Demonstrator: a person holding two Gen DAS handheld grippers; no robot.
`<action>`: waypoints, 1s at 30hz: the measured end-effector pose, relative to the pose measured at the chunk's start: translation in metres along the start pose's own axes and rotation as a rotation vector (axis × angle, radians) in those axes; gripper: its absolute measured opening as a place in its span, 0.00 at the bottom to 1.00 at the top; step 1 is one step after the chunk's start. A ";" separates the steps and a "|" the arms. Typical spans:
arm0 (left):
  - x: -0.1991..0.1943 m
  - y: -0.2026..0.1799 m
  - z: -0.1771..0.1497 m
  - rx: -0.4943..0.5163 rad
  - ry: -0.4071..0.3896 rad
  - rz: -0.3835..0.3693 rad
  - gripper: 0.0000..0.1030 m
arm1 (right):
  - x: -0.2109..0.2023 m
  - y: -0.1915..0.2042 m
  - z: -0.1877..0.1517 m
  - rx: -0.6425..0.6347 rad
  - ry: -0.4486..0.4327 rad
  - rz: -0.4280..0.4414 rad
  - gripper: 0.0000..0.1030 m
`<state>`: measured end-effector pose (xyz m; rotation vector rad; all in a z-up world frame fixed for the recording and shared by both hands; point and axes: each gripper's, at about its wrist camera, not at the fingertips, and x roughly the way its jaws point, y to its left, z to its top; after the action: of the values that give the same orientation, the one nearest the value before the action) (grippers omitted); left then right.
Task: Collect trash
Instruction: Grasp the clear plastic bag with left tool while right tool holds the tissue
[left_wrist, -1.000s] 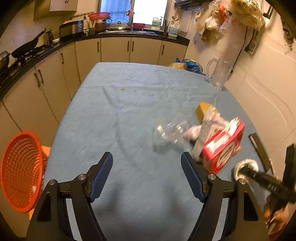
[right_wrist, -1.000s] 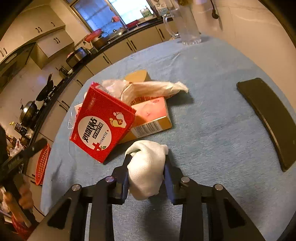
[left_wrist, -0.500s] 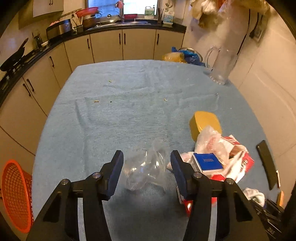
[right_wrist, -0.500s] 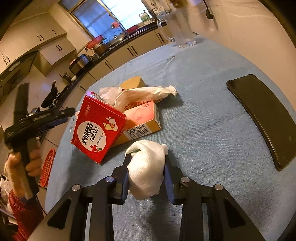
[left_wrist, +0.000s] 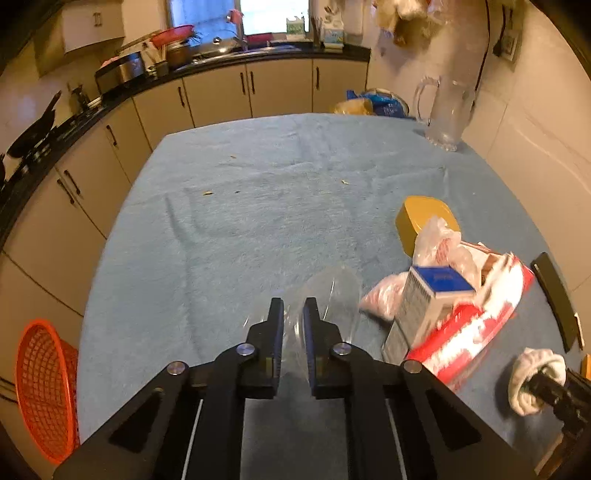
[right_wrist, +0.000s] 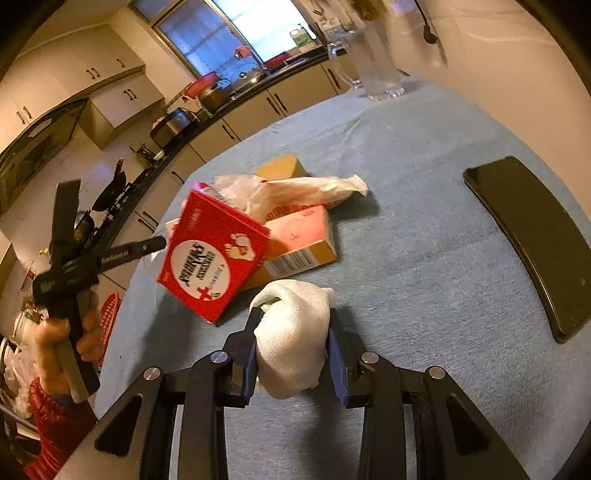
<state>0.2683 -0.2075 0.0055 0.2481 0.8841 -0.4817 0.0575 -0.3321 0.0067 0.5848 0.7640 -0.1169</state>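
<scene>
I'm pinching clear plastic (left_wrist: 325, 299) in my left hand-held gripper (left_wrist: 293, 314), near the counter's (left_wrist: 258, 221) near edge, my right hand-held gripper (right_wrist: 291, 328) clamping a white tissue (right_wrist: 291, 332), red box (right_wrist: 212, 254) lying just left of it, orange basket (left_wrist: 44, 387) sitting far left.

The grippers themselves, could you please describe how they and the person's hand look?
Left gripper and right gripper: black angular linkage arms, silver round pivot bolts, dark blue finger pads. White lettering marks the left unit's black body. The bare left hand emerges from a red sleeve.
</scene>
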 end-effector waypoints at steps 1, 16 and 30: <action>-0.007 0.006 -0.006 -0.013 -0.012 -0.015 0.06 | -0.002 0.004 0.000 -0.009 -0.005 0.002 0.34; -0.064 0.040 -0.065 -0.054 -0.122 -0.063 0.06 | 0.000 0.062 -0.015 -0.128 -0.017 0.050 0.34; -0.047 -0.004 -0.058 0.078 -0.140 -0.002 0.36 | -0.003 0.061 -0.016 -0.099 -0.028 0.028 0.34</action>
<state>0.2014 -0.1737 0.0070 0.2808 0.7304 -0.5298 0.0644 -0.2731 0.0270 0.4982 0.7303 -0.0610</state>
